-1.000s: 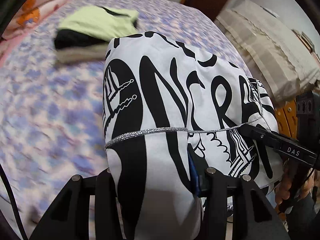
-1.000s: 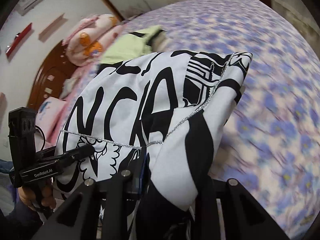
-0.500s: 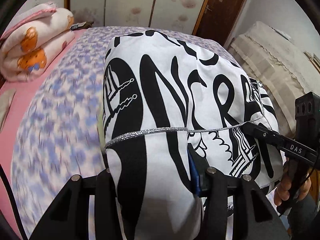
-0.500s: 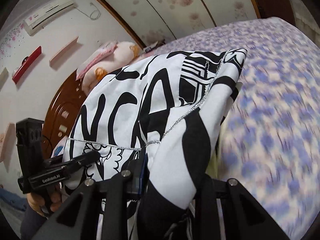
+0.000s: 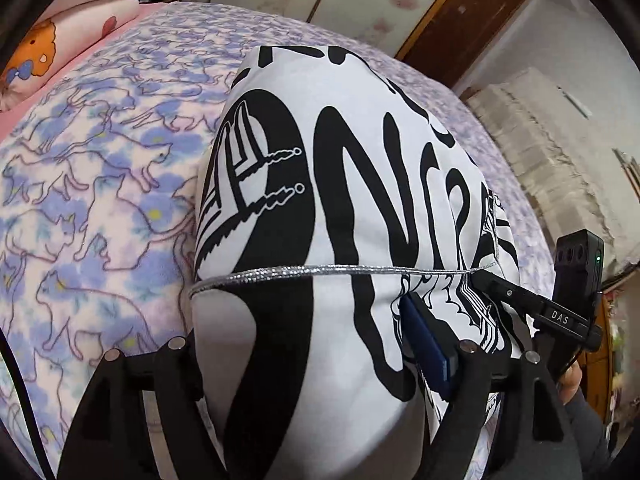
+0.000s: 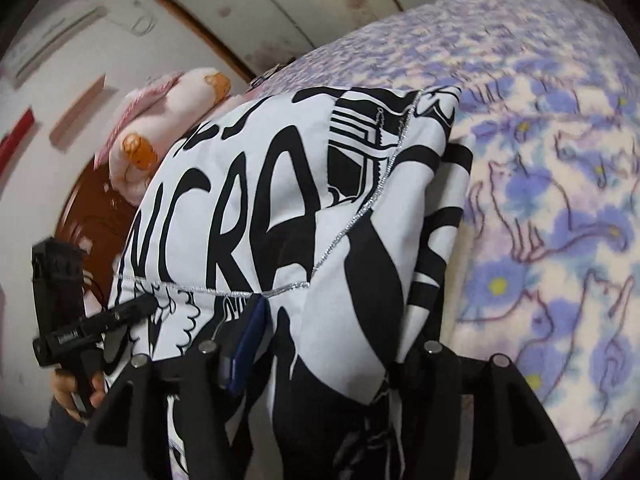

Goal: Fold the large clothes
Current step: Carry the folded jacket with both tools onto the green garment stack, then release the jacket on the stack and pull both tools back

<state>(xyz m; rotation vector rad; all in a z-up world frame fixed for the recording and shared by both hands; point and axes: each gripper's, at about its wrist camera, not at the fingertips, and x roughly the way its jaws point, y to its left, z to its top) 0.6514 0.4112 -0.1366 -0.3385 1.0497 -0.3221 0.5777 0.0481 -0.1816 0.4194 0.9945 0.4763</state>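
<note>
A white garment with big black lettering and a silver seam [image 5: 340, 208] fills both wrist views [image 6: 304, 216]. It is folded and stretched between my two grippers over the bed. My left gripper [image 5: 320, 360] is shut on its near edge, cloth bunched between the fingers. My right gripper [image 6: 320, 344] is shut on the other near edge. The right gripper also shows at the right of the left wrist view [image 5: 532, 304], and the left gripper at the left of the right wrist view [image 6: 116, 316], each clamping the garment. The garment hides the bed beneath it.
The bed has a purple cat-print blanket [image 5: 80, 200] that also shows in the right wrist view [image 6: 560, 200]. Rolled pink bedding [image 5: 60, 24] lies at the headboard side. A cream covered piece of furniture [image 5: 560, 152] and a brown door [image 5: 472, 12] stand beyond the bed.
Both grippers have carried the garment forward and lower over the bed. The green and black clothes seen a second ago are now hidden behind it. Both grips are unchanged.
</note>
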